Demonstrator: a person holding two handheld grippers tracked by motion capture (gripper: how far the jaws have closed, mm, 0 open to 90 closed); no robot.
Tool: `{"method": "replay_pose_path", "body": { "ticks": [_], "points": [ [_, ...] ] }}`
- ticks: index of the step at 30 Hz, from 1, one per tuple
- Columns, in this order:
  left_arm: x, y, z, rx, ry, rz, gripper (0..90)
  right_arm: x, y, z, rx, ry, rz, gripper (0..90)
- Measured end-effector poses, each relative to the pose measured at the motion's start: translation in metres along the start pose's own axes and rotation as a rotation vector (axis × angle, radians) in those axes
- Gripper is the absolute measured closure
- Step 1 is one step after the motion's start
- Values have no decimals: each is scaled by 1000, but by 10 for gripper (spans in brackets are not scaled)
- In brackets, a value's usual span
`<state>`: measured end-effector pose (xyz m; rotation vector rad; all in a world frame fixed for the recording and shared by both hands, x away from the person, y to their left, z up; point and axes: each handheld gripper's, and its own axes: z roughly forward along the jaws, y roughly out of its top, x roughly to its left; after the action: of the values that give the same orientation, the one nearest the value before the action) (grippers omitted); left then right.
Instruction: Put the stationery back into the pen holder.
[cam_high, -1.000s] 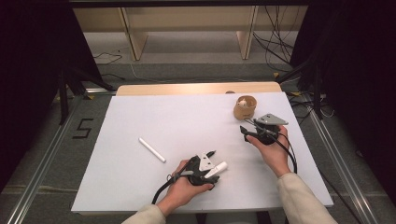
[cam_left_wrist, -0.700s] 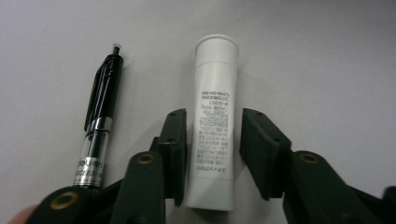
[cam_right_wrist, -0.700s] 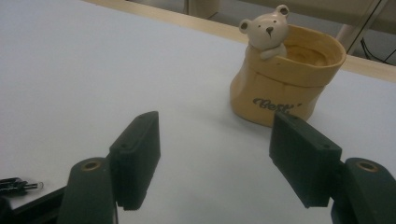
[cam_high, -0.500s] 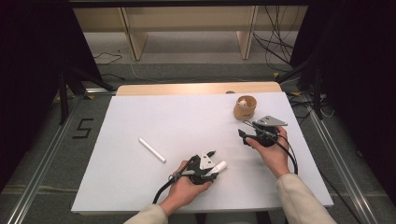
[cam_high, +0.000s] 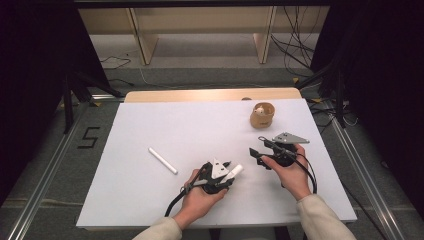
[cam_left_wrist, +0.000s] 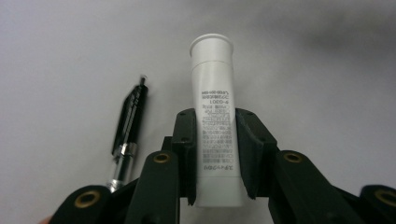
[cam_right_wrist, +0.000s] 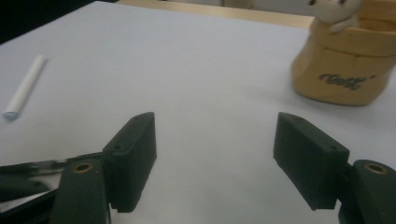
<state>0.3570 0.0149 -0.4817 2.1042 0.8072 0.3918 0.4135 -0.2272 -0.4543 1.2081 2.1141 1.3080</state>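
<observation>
While clamped between the jaws of the left claw (cam_left_wrist: 215, 154), a white printed tube (cam_left_wrist: 215, 116) lies low over the table (cam_high: 150, 125), a black pen (cam_left_wrist: 128, 126) beside it. Right claw (cam_right_wrist: 215, 158) gapes wide, empty, near a tan cup (cam_right_wrist: 348, 70); a white stick (cam_high: 162, 160) lies apart.

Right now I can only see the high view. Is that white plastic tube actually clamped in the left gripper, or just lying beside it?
Observer: Clamped. In the left gripper view, the left gripper has its jaws pressed on both sides of the white plastic tube, whose flared end points away.
Operator: Anything lying near it?
Observer: A black pen with a silver band lies on the white table beside the tube, apart from it.
Operator: And the right gripper?
Observer: The right gripper is open with nothing between its jaws. Ahead of it stands a tan pot with dark script lettering on its side.
</observation>
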Motion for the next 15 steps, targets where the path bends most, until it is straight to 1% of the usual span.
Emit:
{"method": "replay_pose_path", "body": {
  "ticks": [1, 2, 3, 4, 6, 7, 8, 9, 10, 11, 13, 14, 15],
  "points": [
    [0, 0, 0, 0, 0, 0, 706, 0, 0, 0, 0, 0, 0, 309],
    [1, 3, 1, -22, 17, -3, 707, 8, -1, 0, -1, 37, 17, 309],
    [1, 3, 1, -22, 17, -3, 707, 8, -1, 0, -1, 37, 17, 309],
    [1, 4, 1, -30, 24, -8, 706, 15, -2, 1, 1, 70, 21, 309],
    [1, 7, 2, -61, 44, -12, 706, 22, -2, 3, 6, 95, 22, 310],
    [1, 7, 2, -61, 44, -12, 706, 24, -2, 4, 5, 105, 22, 311],
    [0, 9, 2, -83, 51, -16, 706, 25, -3, 5, 5, 118, 29, 314],
    [0, 9, 2, -83, 51, -16, 706, 25, -3, 5, 5, 118, 29, 314],
    [0, 12, 2, -103, 59, -20, 706, 27, -3, 7, 6, 138, 47, 315],
    [0, 12, 2, -103, 59, -20, 707, 28, -3, 8, 7, 143, 52, 319],
    [-1, 14, 2, -119, 61, -22, 706, 29, -4, 9, 10, 145, 54, 322],
    [-1, 15, 2, -129, 63, -20, 706, 29, -4, 11, 9, 156, 66, 322],
    [-1, 15, 2, -129, 63, -20, 706, 29, -4, 11, 9, 156, 66, 322]
  ]
}}
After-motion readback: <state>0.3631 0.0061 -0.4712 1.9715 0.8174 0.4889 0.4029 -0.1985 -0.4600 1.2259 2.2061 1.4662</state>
